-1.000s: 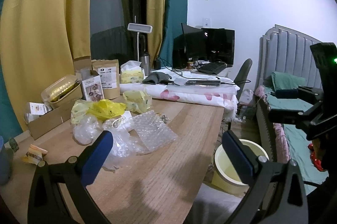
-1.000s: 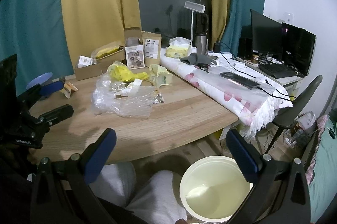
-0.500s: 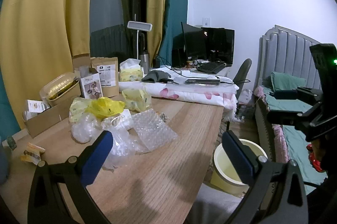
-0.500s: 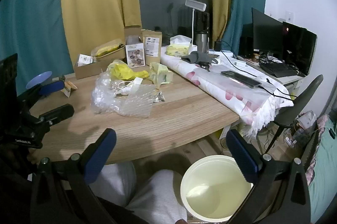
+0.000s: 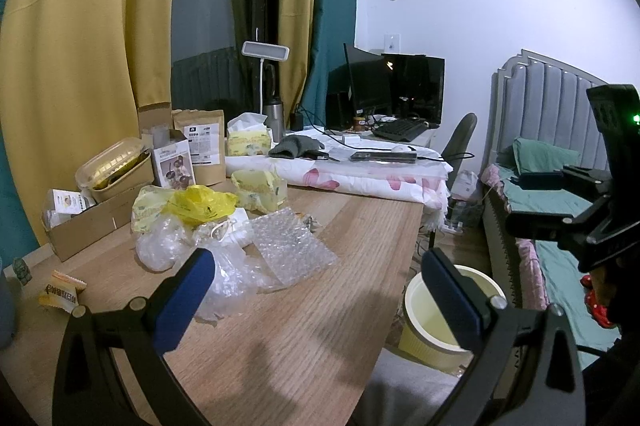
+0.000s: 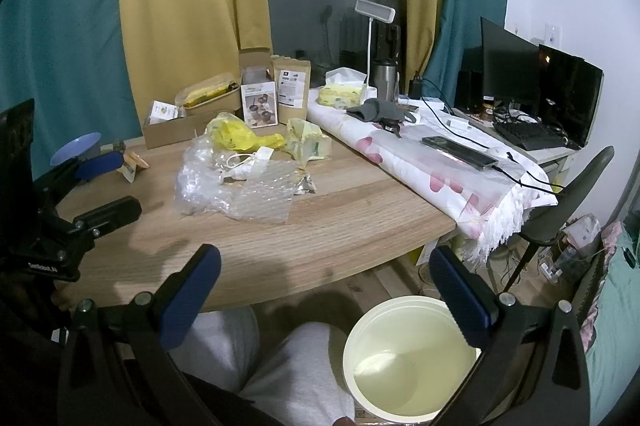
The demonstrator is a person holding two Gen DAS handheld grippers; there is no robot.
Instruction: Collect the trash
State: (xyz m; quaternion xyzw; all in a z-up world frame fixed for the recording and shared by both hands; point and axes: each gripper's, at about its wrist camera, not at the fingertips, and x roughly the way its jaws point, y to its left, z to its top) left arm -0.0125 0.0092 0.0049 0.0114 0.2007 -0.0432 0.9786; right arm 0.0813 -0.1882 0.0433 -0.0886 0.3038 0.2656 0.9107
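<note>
While crinkled bubble wrap (image 5: 294, 246) and a yellow plastic bag (image 5: 200, 203) lie mid-table (image 5: 304, 338), both grippers, left (image 5: 320, 298) and right (image 6: 332, 294), hover level, fingers apart, a round pale bin (image 6: 408, 358) below the table's edge.

A light wooden table (image 6: 320, 234) carries a sheet of bubble wrap (image 6: 266, 195), crumpled clear plastic (image 6: 200, 181), a yellow plastic bag (image 6: 234, 135), a cardboard tray (image 6: 172, 131), a small snack wrapper (image 5: 60, 292) and, along its far side, a folded floral cloth (image 6: 440, 177), while a pale yellow bin (image 6: 404, 362) stands on the floor beside it.
</note>
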